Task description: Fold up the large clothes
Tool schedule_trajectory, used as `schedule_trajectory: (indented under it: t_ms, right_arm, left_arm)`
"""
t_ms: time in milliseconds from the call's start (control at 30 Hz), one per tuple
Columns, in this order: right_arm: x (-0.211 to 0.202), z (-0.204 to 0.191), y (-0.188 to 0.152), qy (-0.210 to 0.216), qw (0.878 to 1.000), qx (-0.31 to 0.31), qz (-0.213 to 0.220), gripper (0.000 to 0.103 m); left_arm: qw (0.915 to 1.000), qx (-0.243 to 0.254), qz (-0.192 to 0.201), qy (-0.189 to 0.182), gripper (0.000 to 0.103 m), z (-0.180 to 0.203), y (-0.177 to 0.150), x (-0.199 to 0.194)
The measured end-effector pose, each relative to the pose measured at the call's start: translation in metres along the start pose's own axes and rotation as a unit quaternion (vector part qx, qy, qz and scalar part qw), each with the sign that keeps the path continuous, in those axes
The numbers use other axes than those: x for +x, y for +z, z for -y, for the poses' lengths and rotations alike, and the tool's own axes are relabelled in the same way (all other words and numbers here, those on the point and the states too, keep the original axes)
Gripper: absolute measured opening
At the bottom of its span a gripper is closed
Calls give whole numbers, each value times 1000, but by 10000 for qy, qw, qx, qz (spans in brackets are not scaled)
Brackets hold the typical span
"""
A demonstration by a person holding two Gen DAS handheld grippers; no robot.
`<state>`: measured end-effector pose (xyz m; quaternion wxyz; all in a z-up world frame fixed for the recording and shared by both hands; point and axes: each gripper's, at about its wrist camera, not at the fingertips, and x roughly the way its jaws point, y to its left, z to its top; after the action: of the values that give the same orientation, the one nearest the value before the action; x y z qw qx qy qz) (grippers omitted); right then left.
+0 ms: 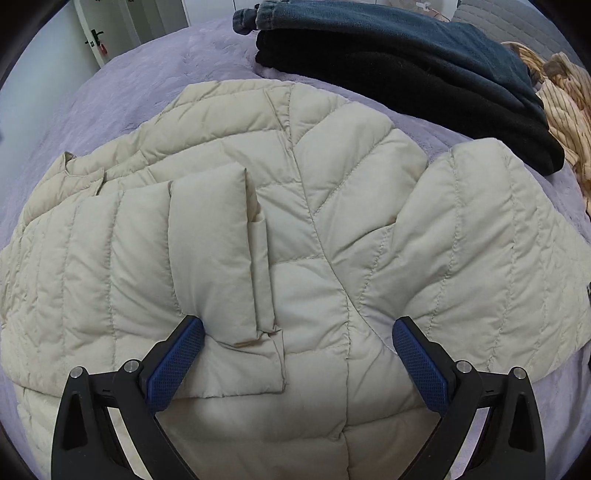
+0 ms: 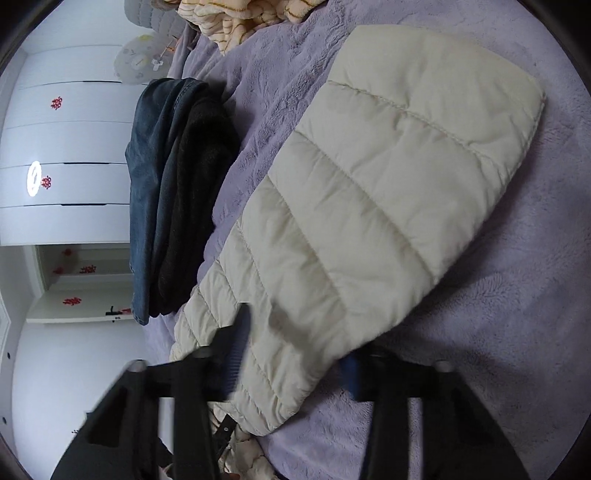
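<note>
A cream quilted puffer jacket [image 1: 288, 229] lies spread on the purple bed cover [image 1: 155, 81]. One sleeve [image 1: 207, 258] is folded across its body; the other sleeve [image 1: 491, 236] lies out to the right. My left gripper [image 1: 297, 332] is open, its blue pads resting on the jacket with nothing between them. In the right wrist view the outstretched sleeve [image 2: 369, 192] runs between my right gripper's [image 2: 295, 350] open jaws; its fingers [image 2: 236, 332] straddle the sleeve near the shoulder, blurred, and no closed grip shows.
A stack of folded dark clothes, jeans on black fleece [image 1: 399, 55] [image 2: 173, 192], sits at the back of the bed. A crumpled striped tan garment [image 1: 561, 107] [image 2: 236, 22] lies beside it. White wardrobe doors [image 2: 66, 147] stand beyond the bed.
</note>
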<state>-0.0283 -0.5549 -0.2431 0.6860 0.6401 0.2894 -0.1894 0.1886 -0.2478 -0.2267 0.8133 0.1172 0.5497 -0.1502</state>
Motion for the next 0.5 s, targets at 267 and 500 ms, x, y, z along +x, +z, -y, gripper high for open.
schedule_trajectory:
  t_ms: [267, 500]
  right_arm:
    - [-21, -58, -4, 684, 9942, -831, 64, 8]
    - [-27, -141, -34, 1081, 9745, -1963, -67, 8]
  left_arm:
    - [10000, 58, 64, -10, 103, 1, 0, 2]
    - [9995, -43, 111, -291, 103, -10, -2, -12]
